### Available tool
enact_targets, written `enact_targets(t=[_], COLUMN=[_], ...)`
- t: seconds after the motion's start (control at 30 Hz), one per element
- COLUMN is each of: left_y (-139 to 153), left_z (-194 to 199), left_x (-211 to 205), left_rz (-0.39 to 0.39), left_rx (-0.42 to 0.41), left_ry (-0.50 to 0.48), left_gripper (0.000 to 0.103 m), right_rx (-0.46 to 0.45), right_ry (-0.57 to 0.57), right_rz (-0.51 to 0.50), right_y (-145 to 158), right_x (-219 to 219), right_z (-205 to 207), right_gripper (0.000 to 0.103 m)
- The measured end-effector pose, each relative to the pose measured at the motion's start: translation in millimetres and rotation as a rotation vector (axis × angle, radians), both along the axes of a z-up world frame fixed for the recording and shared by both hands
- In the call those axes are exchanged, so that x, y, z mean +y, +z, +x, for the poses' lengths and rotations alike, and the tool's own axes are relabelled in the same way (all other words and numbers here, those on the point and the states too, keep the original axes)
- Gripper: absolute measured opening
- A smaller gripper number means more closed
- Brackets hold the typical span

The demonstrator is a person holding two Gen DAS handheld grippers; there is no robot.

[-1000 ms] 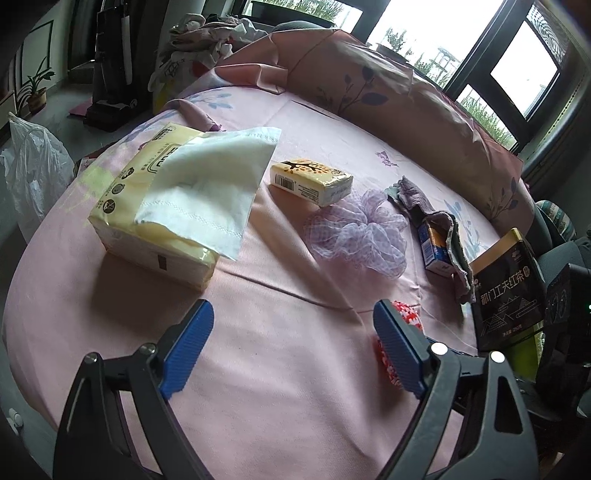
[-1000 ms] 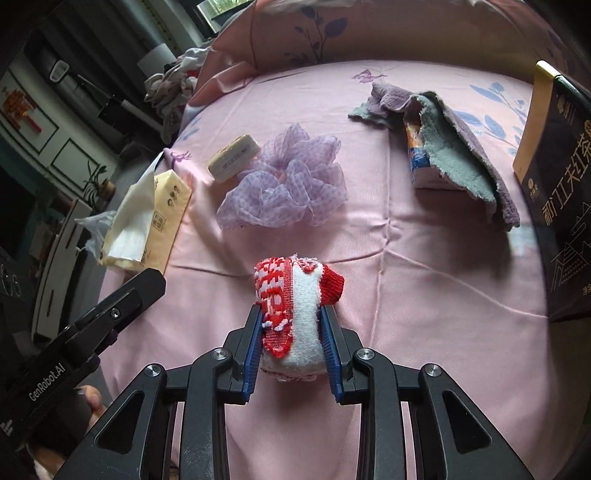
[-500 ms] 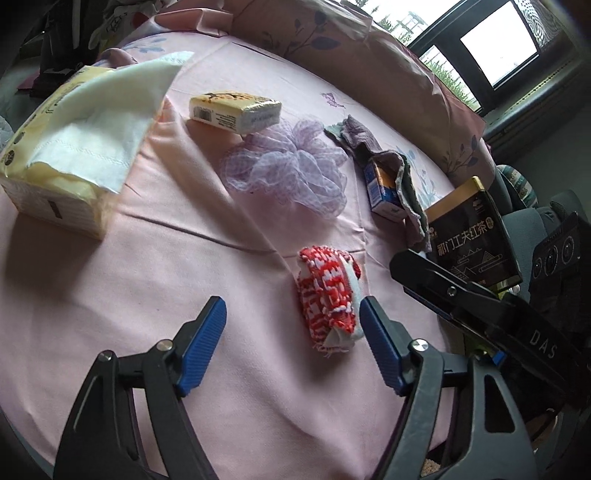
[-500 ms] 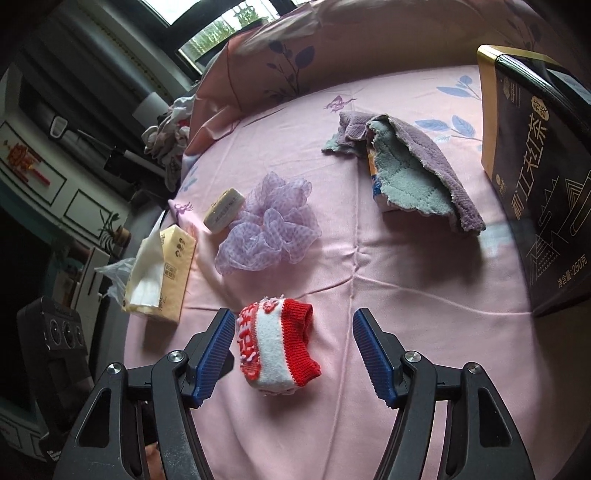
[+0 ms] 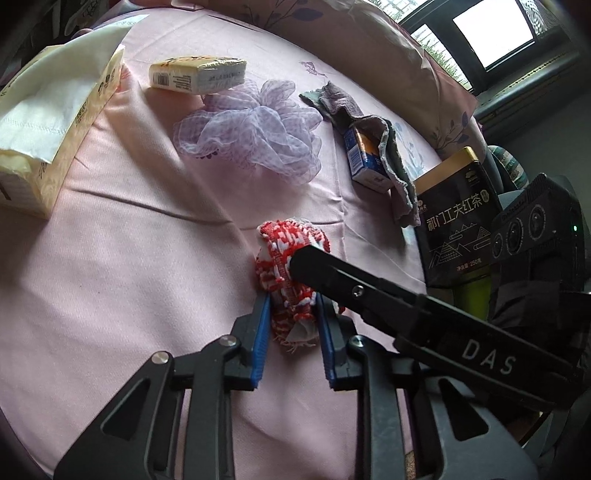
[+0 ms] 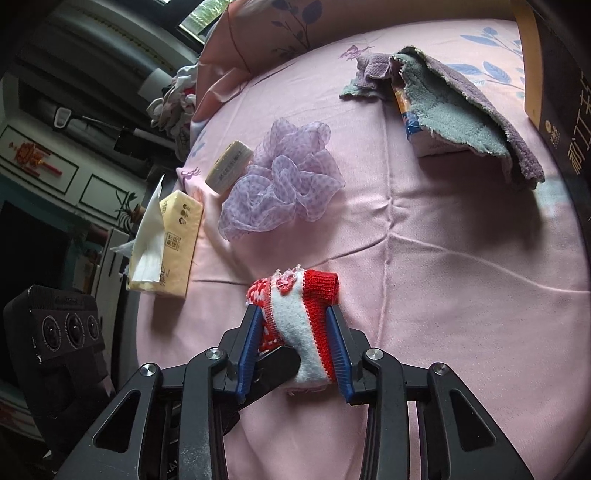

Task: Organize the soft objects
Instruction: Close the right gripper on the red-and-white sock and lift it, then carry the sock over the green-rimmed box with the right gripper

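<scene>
A red-and-white knitted sock (image 5: 284, 254) (image 6: 295, 310) lies rolled up on the pink sheet (image 5: 129, 258). My left gripper (image 5: 293, 299) has its blue pads pressed on the sock's near end, jaws still closing. My right gripper (image 6: 293, 310) grips the same sock from the other side, jaws also closing, pads touching both flanks. One black finger of the right gripper (image 5: 332, 273) crosses over the sock in the left wrist view. A lilac mesh puff (image 5: 255, 129) (image 6: 284, 184) lies just beyond the sock. A grey-purple cloth (image 5: 369, 125) (image 6: 461, 107) is draped over a small carton (image 5: 364, 162).
A large yellow tissue pack (image 5: 55, 110) (image 6: 173, 240) with a sheet pulled out sits at the left. A small tissue packet (image 5: 197, 74) lies behind the puff. A black tea tin (image 5: 454, 218) stands at the right edge. A pink pillow (image 5: 332, 33) lines the back.
The right gripper let go of the sock, opened wide, and has closed back around it. The left gripper came in from the left and closed from wide open onto the sock.
</scene>
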State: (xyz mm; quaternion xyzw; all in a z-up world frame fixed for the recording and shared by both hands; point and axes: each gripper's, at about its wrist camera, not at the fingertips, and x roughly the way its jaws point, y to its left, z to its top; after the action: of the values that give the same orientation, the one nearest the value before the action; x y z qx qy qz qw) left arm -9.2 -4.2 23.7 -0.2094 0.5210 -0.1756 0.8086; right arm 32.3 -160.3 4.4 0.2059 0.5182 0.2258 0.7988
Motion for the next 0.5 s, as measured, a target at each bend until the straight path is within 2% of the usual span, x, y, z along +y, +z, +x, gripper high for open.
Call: enact_targets(t=[0.1, 0.2, 0.5], left_y=[5.3, 16.4, 68.4], left_z=[-3.4, -8.9, -38.7], left_x=[-2.3, -6.5, -14.9], left_rz=[0.010, 0.029, 0.003], left_rx=[-0.028, -0.086, -0.333], left_ry=[-0.009, -0.024, -0.055], left_gripper=[0.016, 0.015, 0.015], right_rx=[-0.004, -0.049, -0.300], right_ry=[-0.002, 0.013, -0.006], right_rz=[0.015, 0.018, -0.013], right_y=[0.6, 9.4, 70.2], right_x=[0.2, 2.2, -6.6], right_z=[-1.9, -8.4, -46.2], right_gripper=[0.036, 0.034, 0.033])
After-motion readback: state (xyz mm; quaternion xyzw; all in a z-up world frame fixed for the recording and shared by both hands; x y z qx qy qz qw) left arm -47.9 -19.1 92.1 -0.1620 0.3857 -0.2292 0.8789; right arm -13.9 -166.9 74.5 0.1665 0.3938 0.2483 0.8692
